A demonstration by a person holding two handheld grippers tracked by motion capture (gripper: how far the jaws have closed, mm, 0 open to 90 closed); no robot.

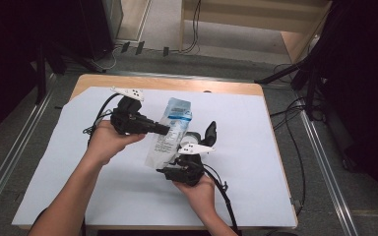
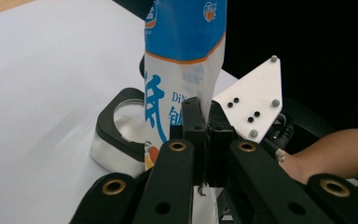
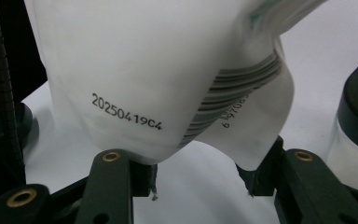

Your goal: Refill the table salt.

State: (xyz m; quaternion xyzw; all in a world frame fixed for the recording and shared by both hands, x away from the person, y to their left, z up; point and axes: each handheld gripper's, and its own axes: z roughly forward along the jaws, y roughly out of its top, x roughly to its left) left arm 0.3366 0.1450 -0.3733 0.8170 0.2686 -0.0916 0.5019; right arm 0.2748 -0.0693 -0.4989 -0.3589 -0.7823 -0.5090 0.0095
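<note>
At the near edge of the paper-covered table (image 1: 256,187), the right gripper (image 1: 193,156) has its jaws half spread around the bottom corners of a white-and-blue pouch (image 1: 170,135), held slanted above the sheet. Farther in, the left gripper (image 1: 162,130) pinches the pouch's edge with jaws pressed together. Beyond stands a black-lidded jar (image 2: 121,135); the pouch looks sealed, so opening or pouring seems still ahead.

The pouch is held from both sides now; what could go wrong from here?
1. The left gripper is shut on only the pouch's thin edge; a pull could tear it or let it slip.
2. The right gripper's jaws straddle the bottom without clearly pinching it, so that end may drop.
3. The black-lidded jar stands close beside and could get knocked.
</note>
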